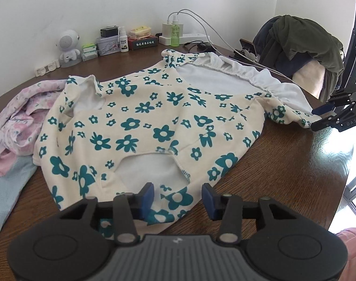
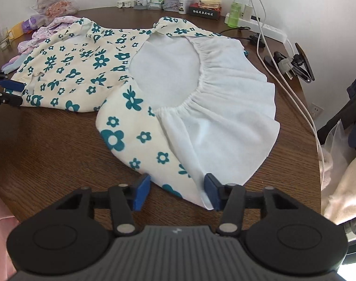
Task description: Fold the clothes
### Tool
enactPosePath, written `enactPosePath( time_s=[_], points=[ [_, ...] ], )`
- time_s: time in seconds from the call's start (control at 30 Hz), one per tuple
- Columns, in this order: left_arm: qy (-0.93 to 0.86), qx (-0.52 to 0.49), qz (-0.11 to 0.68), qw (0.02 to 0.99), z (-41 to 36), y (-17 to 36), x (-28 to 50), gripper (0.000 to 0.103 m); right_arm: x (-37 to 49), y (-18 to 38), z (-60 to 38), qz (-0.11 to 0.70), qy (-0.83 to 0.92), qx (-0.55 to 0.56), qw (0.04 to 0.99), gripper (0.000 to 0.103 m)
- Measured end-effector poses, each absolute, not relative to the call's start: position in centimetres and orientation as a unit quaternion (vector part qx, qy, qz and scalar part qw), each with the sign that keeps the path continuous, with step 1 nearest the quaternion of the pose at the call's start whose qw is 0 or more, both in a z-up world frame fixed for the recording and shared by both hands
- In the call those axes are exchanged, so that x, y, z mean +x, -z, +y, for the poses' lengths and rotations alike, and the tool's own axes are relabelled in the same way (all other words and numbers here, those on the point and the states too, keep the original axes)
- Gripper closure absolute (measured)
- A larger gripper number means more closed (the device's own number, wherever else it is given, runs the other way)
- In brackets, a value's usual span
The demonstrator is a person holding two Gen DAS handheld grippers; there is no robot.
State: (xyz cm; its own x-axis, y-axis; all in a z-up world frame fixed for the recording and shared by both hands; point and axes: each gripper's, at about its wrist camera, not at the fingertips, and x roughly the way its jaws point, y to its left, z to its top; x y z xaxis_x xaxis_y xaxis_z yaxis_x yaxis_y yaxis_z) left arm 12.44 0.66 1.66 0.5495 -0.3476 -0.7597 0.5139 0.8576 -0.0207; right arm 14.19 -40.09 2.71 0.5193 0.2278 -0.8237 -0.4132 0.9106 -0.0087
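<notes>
A cream garment with teal flowers [image 1: 140,126] and a white ruffled lining [image 2: 224,107] lies spread flat on the brown wooden table [image 1: 283,164]. My left gripper [image 1: 178,199] is open at the garment's near edge, and the printed cloth lies between its blue pads [image 1: 147,195]. My right gripper [image 2: 177,192] is also open, its pads either side of the hem corner where print meets white lining. Each gripper shows in the other's view: the right gripper [image 1: 323,116] at the garment's right corner, the left gripper [image 2: 12,91] at its left edge.
A heap of pink and pale blue clothes [image 1: 16,126] lies to the left. Along the wall stand a white robot-shaped speaker [image 1: 69,46], tins, bottles [image 2: 234,14] and a power strip with cables [image 2: 271,30]. A chair draped with dark clothes [image 1: 299,44] is at the right, by a phone clamp [image 2: 295,66].
</notes>
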Motion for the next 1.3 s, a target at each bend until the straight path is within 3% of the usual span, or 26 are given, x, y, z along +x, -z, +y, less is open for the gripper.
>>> enactPosePath(
  time_s=[0.03, 0.07, 0.27, 0.4, 0.5, 0.67, 0.73, 0.83, 1.03, 1.3],
  points=[
    [0.243, 0.105, 0.408, 0.874, 0.7, -1.5, 12.5, 0.066, 14.2, -2.7, -40.5, 0.455, -0.189, -0.095, 0.865, 0.090],
    [0.244, 0.108, 0.406, 0.874, 0.7, -1.4, 12.6, 0.066, 14.5, -2.7, -40.9, 0.455, -0.185, -0.092, 0.866, 0.099],
    [0.238, 0.126, 0.412, 0.870, 0.3, -1.5, 12.8, 0.067, 17.7, -5.4, -43.2, 0.434, -0.159, -0.093, 0.882, 0.099],
    [0.237, 0.124, 0.414, 0.870, 0.5, -1.5, 13.1, 0.067, 20.3, -4.6, -44.2, 0.468, -0.146, -0.106, 0.865, 0.099],
    [0.238, 0.125, 0.411, 0.871, 0.7, -1.4, 13.1, 0.067, 20.6, -3.9, -43.7, 0.482, -0.157, -0.102, 0.856, 0.095],
    [0.239, 0.130, 0.410, 0.871, 0.7, -1.4, 13.1, 0.067, 19.8, -8.9, -45.4, 0.387, -0.182, 0.004, 0.904, 0.055],
    [0.240, 0.131, 0.410, 0.870, 0.6, -1.5, 13.1, 0.067, 21.3, -7.8, -44.4, 0.394, -0.171, -0.007, 0.903, 0.053],
    [0.239, 0.130, 0.409, 0.871, 0.7, -1.5, 13.0, 0.067, 23.7, -6.2, -42.9, 0.404, -0.156, -0.025, 0.901, 0.041],
    [0.242, 0.133, 0.408, 0.870, 0.7, -1.5, 13.1, 0.067, 28.3, -3.0, -39.9, 0.424, -0.124, -0.061, 0.895, 0.042],
    [0.246, 0.144, 0.407, 0.868, 1.0, -1.5, 12.5, 0.068, 27.3, -2.2, -40.2, 0.460, -0.118, -0.049, 0.879, 0.058]
  ],
)
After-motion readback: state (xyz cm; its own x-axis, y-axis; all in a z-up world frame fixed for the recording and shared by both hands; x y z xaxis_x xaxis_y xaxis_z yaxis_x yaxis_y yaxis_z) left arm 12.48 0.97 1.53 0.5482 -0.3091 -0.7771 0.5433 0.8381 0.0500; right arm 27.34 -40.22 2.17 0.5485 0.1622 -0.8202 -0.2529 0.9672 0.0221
